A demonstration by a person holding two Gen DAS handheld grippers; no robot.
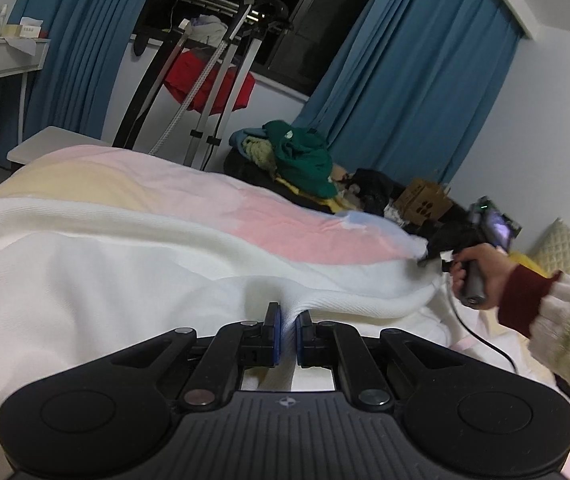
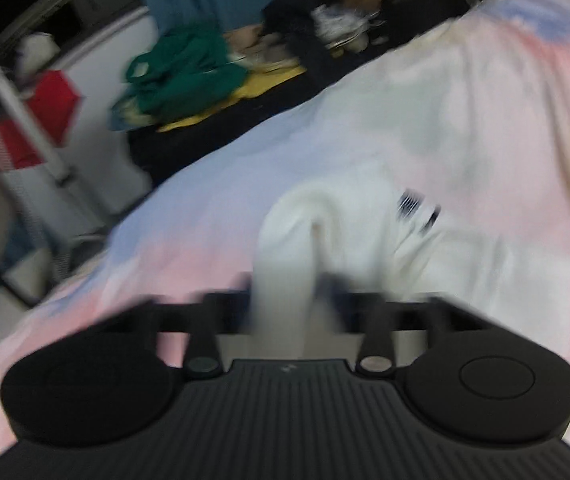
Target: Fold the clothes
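A white knit garment lies spread over a bed with a pink, yellow and pale blue cover. My left gripper is shut on a fold of the white garment, which bunches up between its blue pads. In the left wrist view a hand in a cream and dark red sleeve holds the right gripper at the garment's far right edge. The right wrist view is blurred; there my right gripper is shut on a strip of the white garment that runs up between its fingers.
Beyond the bed sits a pile of clothes with a green garment on top, a cardboard box and dark clutter. A metal rack with a red cloth stands before blue curtains. A quilted pillow lies at the right.
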